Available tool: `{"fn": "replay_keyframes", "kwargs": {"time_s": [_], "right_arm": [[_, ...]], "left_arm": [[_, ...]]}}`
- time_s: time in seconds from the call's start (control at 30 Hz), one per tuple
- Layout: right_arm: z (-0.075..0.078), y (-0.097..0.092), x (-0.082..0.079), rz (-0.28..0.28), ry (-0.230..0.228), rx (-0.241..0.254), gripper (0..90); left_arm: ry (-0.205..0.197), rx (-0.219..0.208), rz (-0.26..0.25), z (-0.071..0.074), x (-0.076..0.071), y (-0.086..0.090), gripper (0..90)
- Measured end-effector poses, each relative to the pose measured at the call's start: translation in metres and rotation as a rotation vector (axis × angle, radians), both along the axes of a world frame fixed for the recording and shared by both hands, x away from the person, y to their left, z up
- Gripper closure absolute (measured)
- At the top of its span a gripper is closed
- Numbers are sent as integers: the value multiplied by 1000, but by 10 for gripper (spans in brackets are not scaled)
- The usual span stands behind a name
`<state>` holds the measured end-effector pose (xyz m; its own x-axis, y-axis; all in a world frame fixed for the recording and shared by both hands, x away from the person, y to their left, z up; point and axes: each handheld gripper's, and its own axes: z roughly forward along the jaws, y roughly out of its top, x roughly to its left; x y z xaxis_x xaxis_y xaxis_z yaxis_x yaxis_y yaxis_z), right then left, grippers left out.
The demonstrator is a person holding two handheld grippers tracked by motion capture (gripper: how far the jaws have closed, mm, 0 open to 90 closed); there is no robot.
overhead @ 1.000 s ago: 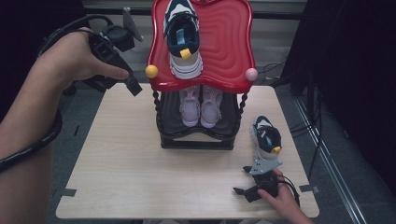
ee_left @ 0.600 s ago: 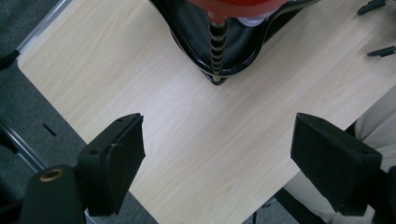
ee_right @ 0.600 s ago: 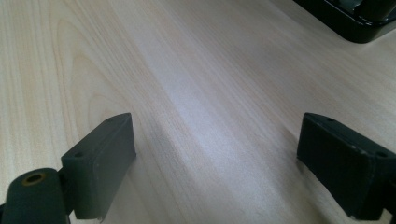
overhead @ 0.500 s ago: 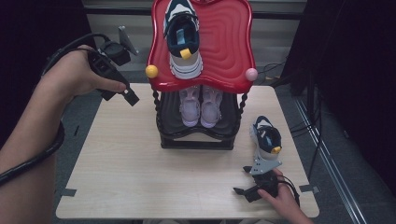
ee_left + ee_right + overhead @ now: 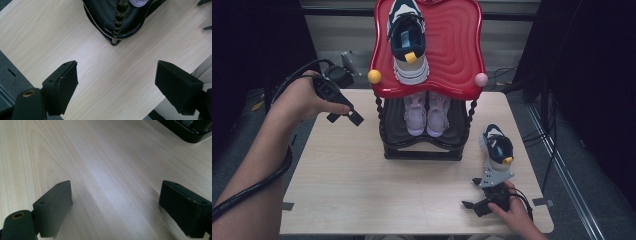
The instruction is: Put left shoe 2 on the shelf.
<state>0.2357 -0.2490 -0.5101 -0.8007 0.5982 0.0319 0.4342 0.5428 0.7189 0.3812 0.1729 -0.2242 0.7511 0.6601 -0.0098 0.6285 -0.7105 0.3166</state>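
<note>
Your claws sit either side of the shoe rack (image 5: 422,145).
Left claw (image 5: 346,114) released beside its left post; right claw (image 5: 475,192) released, resting near its front right corner.

White-navy sneaker (image 5: 497,150) upright beside black rack (image 5: 422,145).

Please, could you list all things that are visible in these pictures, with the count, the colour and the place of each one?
table: one, light wood, centre.
shoe rack: one, red top tray on black lower shelf, back middle of table.
sneaker on the tray: one, white and navy, left half of the red tray.
pale shoes: two, lilac-white, on the lower shelf.
sneaker on the table: one, white and navy, right of the rack.
left gripper: one, black, open, above the table's left part.
right gripper: one, black, open, low over the table's near right corner.
</note>
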Motion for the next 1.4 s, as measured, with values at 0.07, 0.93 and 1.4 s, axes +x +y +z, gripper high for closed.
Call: {"fn": "replay_keyframes", "kwargs": {"time_s": [0.07,0.93,1.4], "right_arm": [[0,0,0,0,0,0,106],[0,0,0,-2,-7,3,106],[0,0,0,-2,-8,4,106]], "left_arm": [[4,-6,-8,-5,0,1,179],[-56,-151,13,-82,-5,15,184],[-81,-197,22,-111,-8,14,180]]}}
